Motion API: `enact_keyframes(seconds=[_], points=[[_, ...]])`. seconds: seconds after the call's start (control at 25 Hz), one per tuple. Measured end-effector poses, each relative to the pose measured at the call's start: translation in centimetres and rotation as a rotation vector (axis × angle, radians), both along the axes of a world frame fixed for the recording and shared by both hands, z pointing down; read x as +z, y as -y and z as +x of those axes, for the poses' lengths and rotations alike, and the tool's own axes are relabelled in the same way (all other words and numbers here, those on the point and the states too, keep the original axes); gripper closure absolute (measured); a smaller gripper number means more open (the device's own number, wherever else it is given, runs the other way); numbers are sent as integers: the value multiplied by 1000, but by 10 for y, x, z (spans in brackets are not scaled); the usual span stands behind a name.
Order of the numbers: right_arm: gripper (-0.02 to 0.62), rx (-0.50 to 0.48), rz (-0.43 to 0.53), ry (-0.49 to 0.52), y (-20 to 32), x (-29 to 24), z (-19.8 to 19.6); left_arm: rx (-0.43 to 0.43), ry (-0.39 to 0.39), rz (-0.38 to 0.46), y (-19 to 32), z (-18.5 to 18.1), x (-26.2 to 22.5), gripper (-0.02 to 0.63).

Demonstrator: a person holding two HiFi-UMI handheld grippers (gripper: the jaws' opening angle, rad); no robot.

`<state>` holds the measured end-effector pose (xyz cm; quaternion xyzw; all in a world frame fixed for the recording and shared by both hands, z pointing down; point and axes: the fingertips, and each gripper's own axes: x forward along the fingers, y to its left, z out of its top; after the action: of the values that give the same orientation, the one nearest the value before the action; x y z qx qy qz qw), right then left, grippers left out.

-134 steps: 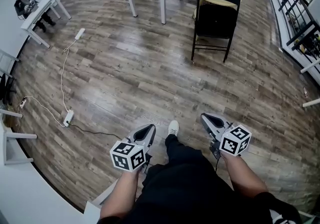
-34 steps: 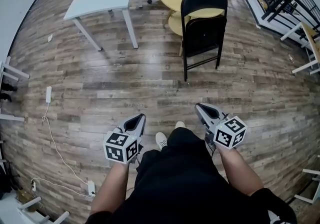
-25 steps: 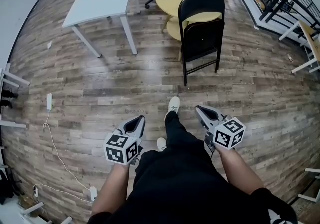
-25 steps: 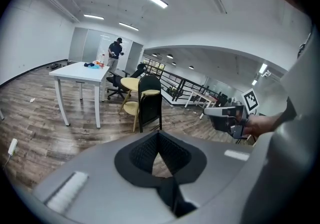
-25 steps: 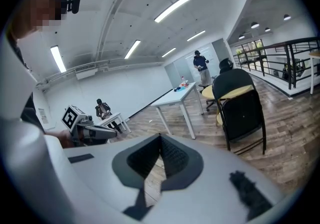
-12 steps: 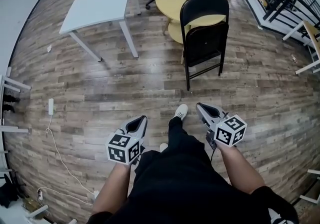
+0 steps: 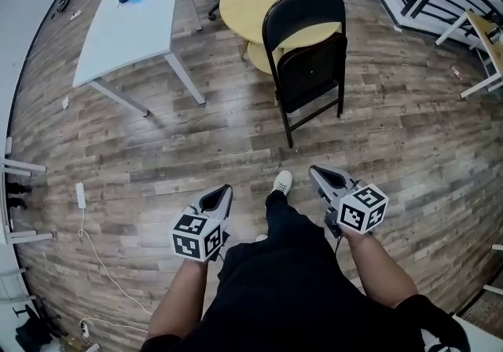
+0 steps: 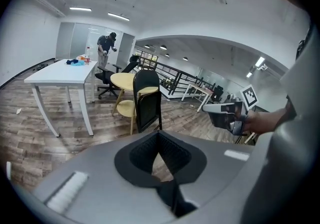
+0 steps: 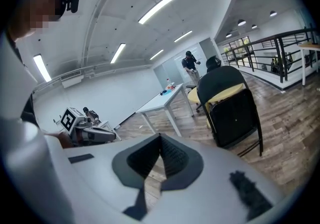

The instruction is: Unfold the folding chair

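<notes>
Floor point(image 7: 157, 146): wood-grain planks, grey-brown, low sheen with pale glare patches at centre left.
Folding chair point(image 7: 310, 67), upper centre: black; thin tube frame looks like painted metal, panels semi-gloss.
White table point(image 7: 130, 20), upper left: smooth matt top.
Left gripper point(image 7: 223, 190) and right gripper point(image 7: 316, 173): matt grey plastic shells, ribbed black pads point(image 8: 170, 155).

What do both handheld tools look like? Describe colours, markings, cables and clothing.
The left tool and right tool match: grey wedge-shaped bodies tapering to black ribbed pads, each carrying a white cube printed with black square markers. A thin dark cable hangs under the right one. Forearms are bare; the person wears black clothing and a white shoe.
</notes>
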<state>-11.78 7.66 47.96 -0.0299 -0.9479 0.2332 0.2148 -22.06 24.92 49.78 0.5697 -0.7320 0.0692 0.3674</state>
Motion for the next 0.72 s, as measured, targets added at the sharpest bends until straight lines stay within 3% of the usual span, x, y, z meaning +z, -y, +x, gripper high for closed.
enact_keyframes(seconds=[0.24, 0.72], points=[[600, 58, -9, -13, 48, -2, -19, 46, -2, 4, 54, -29, -5, 598], [600, 103, -14, 55, 131, -25, -78, 80, 61, 19, 144, -96, -34, 598]])
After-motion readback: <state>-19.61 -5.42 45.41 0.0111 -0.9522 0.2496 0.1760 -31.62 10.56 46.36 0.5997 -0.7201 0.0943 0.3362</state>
